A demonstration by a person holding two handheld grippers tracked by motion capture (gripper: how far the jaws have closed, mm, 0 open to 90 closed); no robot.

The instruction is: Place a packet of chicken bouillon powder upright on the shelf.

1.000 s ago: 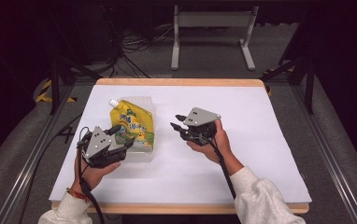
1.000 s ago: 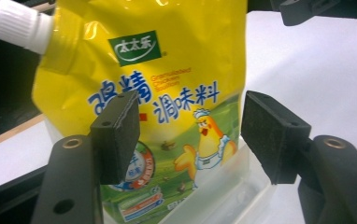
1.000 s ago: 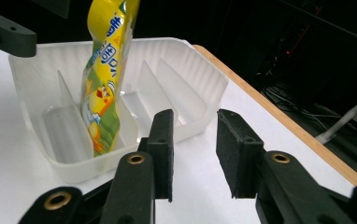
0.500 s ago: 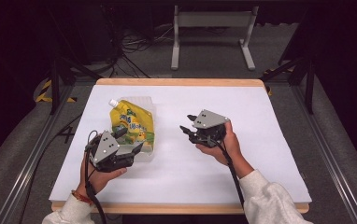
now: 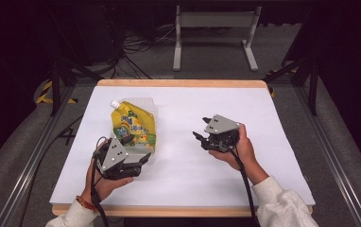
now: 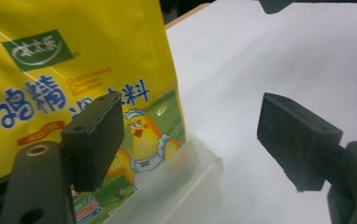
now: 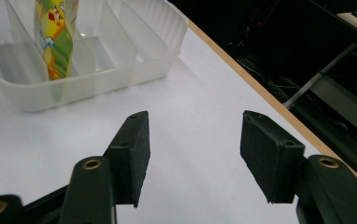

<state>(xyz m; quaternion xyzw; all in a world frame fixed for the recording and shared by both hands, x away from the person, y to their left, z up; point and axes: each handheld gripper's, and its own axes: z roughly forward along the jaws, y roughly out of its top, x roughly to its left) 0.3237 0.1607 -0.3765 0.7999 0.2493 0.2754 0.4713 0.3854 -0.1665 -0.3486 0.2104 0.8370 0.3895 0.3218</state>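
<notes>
Left gripper (image 5: 138,158), jaws just opening and empty, beside the yellow spouted pouch (image 5: 132,126) in the clear plastic tray (image 6: 200,175). Right gripper (image 5: 201,131), likewise opening and empty, mid-table.

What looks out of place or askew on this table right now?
Nothing is spilled or damaged. The yellow pouch stands in the clear divided tray, leaning so its white spout points off to one side. Both grippers are open, with nothing between the pads.

The yellow pouch (image 6: 74,70) carries a green oval logo with white Chinese characters, large blue characters "鸡精", and small orange lettering reading "Granulated Chicken Bouillon"
</notes>
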